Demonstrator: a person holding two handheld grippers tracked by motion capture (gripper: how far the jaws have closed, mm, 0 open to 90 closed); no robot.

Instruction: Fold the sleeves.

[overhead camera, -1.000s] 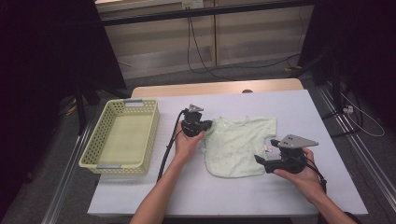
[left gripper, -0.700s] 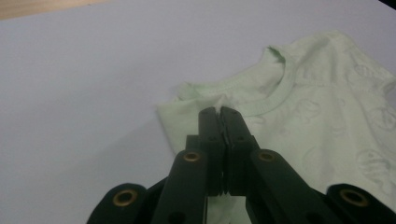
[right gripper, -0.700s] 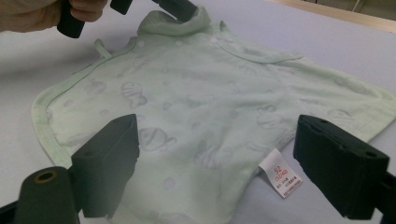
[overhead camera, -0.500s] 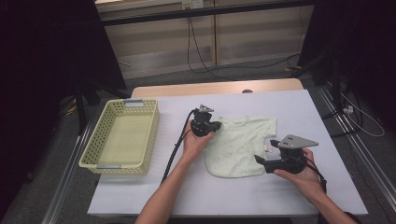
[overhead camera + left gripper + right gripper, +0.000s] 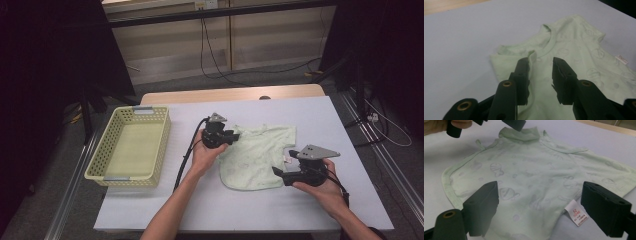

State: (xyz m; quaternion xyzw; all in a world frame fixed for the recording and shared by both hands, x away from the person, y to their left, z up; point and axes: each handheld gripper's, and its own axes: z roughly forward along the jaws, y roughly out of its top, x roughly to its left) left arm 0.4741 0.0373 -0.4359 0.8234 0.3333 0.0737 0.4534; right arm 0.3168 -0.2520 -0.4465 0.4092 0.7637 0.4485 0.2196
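A pale green baby shirt (image 5: 257, 155) lies flat on the white table (image 5: 325, 115). My left gripper (image 5: 235, 136) is at the shirt's left sleeve, beside the collar. Its jaws have just been opening. In the left gripper view the left gripper (image 5: 540, 62) stands over the shirt (image 5: 574, 50), with a raised fold of cloth beside one jaw and the pads apart. My right gripper (image 5: 277, 172) rests at the shirt's lower right edge. In the right gripper view the right gripper (image 5: 540, 186) is wide open above the shirt (image 5: 536, 170), near its white label (image 5: 576, 216).
A yellow plastic basket (image 5: 161, 145) stands at the table's left side with nothing in it. The left gripper's black cable (image 5: 186, 155) trails along the forearm. Bare table surface runs behind and in front of the shirt.
The left gripper shifted a little to the right, bringing the shirt's left sleeve inward, and its jaws have parted from the cloth. The right gripper has kept still.
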